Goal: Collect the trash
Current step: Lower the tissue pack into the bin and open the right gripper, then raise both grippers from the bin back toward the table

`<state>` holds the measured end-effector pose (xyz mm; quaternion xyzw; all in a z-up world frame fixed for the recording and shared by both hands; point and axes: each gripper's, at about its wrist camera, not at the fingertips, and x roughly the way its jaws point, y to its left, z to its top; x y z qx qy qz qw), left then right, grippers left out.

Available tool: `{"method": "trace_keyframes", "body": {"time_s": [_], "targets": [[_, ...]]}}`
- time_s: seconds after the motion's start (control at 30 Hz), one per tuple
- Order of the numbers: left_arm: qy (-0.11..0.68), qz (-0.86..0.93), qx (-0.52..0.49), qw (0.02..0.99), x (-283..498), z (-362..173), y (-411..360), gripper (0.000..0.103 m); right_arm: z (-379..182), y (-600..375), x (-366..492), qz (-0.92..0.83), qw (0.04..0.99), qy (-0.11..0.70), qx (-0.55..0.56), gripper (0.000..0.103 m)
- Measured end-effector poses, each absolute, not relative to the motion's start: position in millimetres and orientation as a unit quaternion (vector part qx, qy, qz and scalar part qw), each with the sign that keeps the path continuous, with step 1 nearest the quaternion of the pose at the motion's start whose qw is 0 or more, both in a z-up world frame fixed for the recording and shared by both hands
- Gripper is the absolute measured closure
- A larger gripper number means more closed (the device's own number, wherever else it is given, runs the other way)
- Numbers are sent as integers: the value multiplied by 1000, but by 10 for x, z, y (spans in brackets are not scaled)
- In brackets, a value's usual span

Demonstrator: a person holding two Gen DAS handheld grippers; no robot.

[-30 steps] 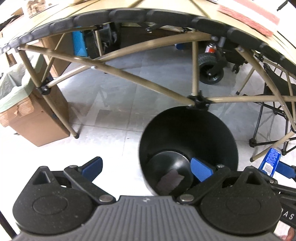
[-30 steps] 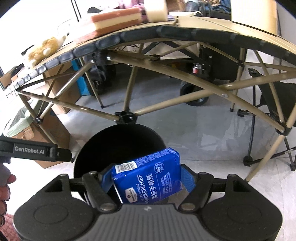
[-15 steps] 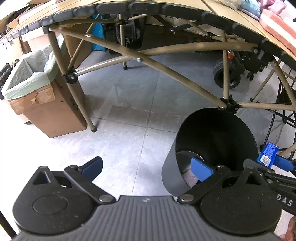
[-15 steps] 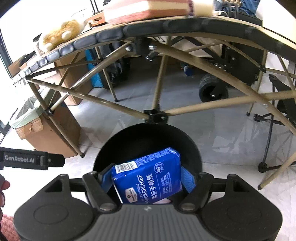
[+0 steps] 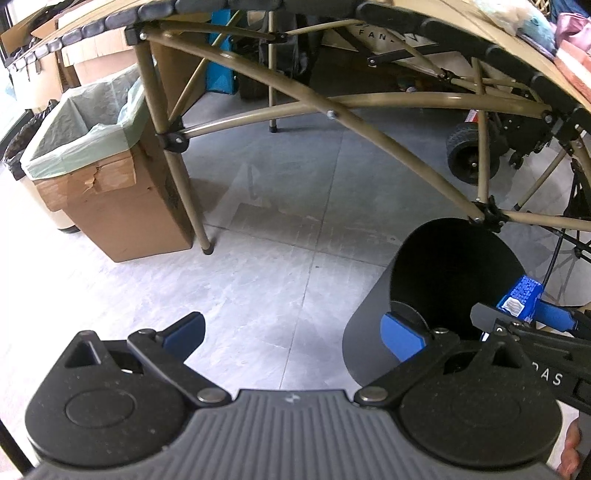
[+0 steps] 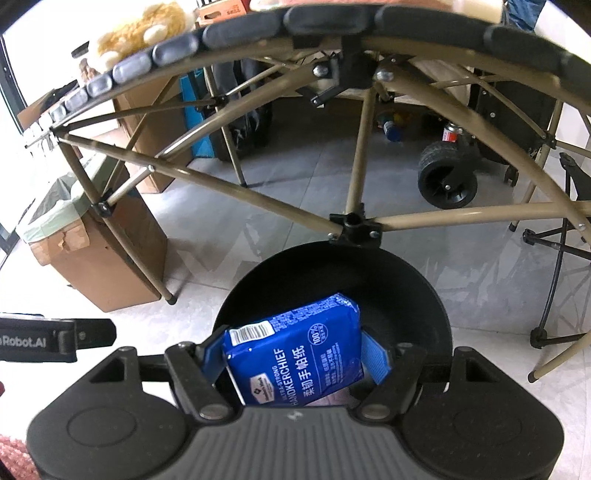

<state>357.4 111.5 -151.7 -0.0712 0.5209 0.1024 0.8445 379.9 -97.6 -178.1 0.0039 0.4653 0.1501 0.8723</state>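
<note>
Right gripper [image 6: 295, 363]: blue fingers [image 6: 376, 356] pinching a blue handkerchief pack [image 6: 295, 358] by its two sides; the pack is tilted, barcode end to the left, printed face up. It hangs over the mouth of the black bin [image 6: 424, 295], clear of the rim.

Left gripper [image 5: 291, 332]: fingers [image 5: 184, 332] spread wide, nothing between them; one fingertip lies in front of the bin's near wall in the left wrist view, the other over bare floor.

Black bin [image 5: 369, 332]: round, open-topped, standing on the floor, seen tilted in the left wrist view. A pale scrap shows at the bottom, mostly hidden behind the pack. From the left wrist view the pack [image 5: 519, 297] appears at the bin's right edge, held by the right gripper [image 5: 528, 314].

Floor [image 5: 277, 258]: grey tiles, glossy.

Desk frame [image 6: 354, 229]: tan metal tubes crossing at a black joint directly behind the bin's far rim; the desk [image 6: 332, 18] edge above is lined with dark padded segments.

Cardboard box [image 5: 118, 206]: lined with a pale green bag, standing on the floor beside a desk leg, well to the left of the bin.

Wheeled cart [image 6: 448, 181]: black rubber wheel, behind the frame.

Plush toy [image 6: 144, 29]: tan, on the desk top at far left.
</note>
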Motion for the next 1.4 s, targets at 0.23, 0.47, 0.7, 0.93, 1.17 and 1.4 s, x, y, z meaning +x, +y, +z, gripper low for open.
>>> {"method": "trace_keyframes", "body": {"time_s": [0.23, 0.47, 0.7, 0.93, 1.17, 1.4], "targets": [[529, 112, -74, 838, 3545, -1582, 1230, 0, -1882, -871, 3857, 143, 864, 483, -9, 30], [538, 118, -75, 831, 3531, -1635, 1297, 0, -1984, -816, 3904, 134, 855, 501, -21, 30], [540, 120, -76, 829, 3531, -1641, 1302, 0, -2039, -777, 3932, 133, 849, 511, -28, 30], [540, 119, -76, 829, 3532, -1642, 1303, 0, -2061, -762, 3954, 126, 845, 518, -40, 8], [541, 119, -76, 829, 3528, -1645, 1307, 0, -2083, -804, 3958, 117, 842, 525, -40, 0], [541, 117, -73, 830, 3515, -1652, 1281, 0, -2082, -823, 3935, 118, 841, 526, -43, 0]]}}
